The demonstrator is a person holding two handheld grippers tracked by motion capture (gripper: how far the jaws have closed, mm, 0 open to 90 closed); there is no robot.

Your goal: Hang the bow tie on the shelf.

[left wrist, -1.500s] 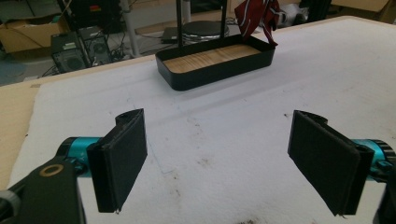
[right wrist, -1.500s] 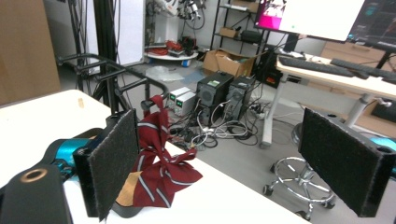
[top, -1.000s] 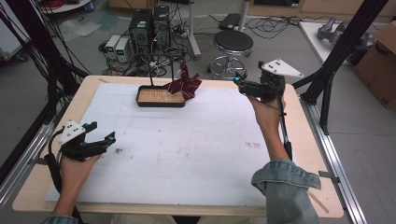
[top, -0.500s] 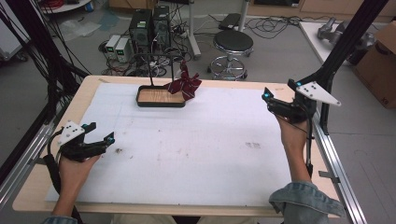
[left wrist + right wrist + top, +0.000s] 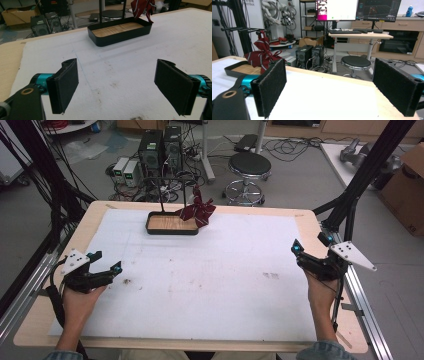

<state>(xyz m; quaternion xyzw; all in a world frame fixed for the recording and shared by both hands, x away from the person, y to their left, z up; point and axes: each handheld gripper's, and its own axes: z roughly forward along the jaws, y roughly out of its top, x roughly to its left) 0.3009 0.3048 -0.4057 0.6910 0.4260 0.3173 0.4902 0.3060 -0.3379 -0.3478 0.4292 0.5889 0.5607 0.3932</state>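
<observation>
From above, the left gripper [image 5: 107, 270] rests on the white mat [image 5: 225, 285] near its left edge, and the right gripper [image 5: 306, 254] sits near the right edge. Both are far from the black tray [image 5: 170, 229] at the back, where a red bow [image 5: 197, 211] hangs over its right end.

In the left gripper view, the jaws are wide apart with nothing between them. The tray lies far ahead of them, the bow above its right end.

In the right gripper view, the jaws are wide apart too. The bow [image 5: 260, 57] and tray [image 5: 233, 68] show beyond the left jaw.
</observation>
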